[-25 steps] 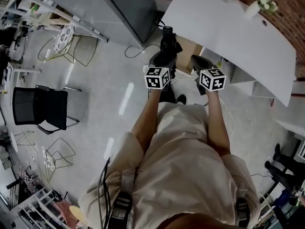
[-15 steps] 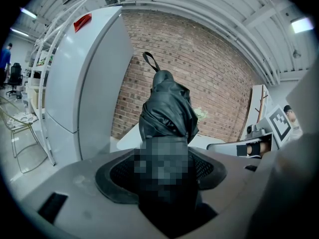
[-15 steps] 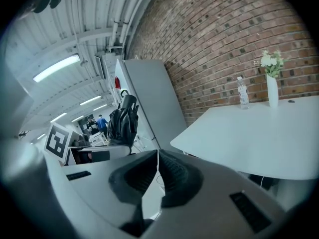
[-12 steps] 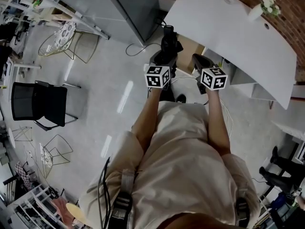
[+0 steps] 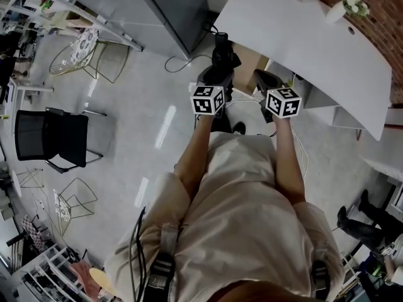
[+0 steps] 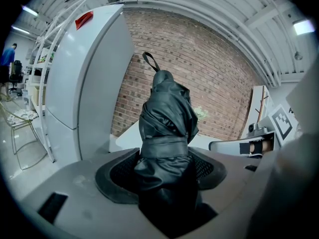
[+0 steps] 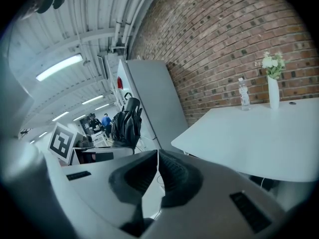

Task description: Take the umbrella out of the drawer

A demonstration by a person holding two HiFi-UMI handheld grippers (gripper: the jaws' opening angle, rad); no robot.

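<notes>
Umbrella (image 6: 167,118) in left tool (image 6: 164,171), right tool (image 7: 155,171) alongside, table (image 7: 259,138) ahead.

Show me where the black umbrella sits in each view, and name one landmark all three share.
Head view: the umbrella is at top centre, beside the white table.
Left gripper view: dead centre, upright, clamped in the left claw.
Right gripper view: small, left of centre, beyond the shut right claw.
Shared landmark: the brick wall.

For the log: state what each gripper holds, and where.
Left gripper: folded black umbrella, gripped just below its strap band. Right gripper: nothing, jaws together.
</notes>
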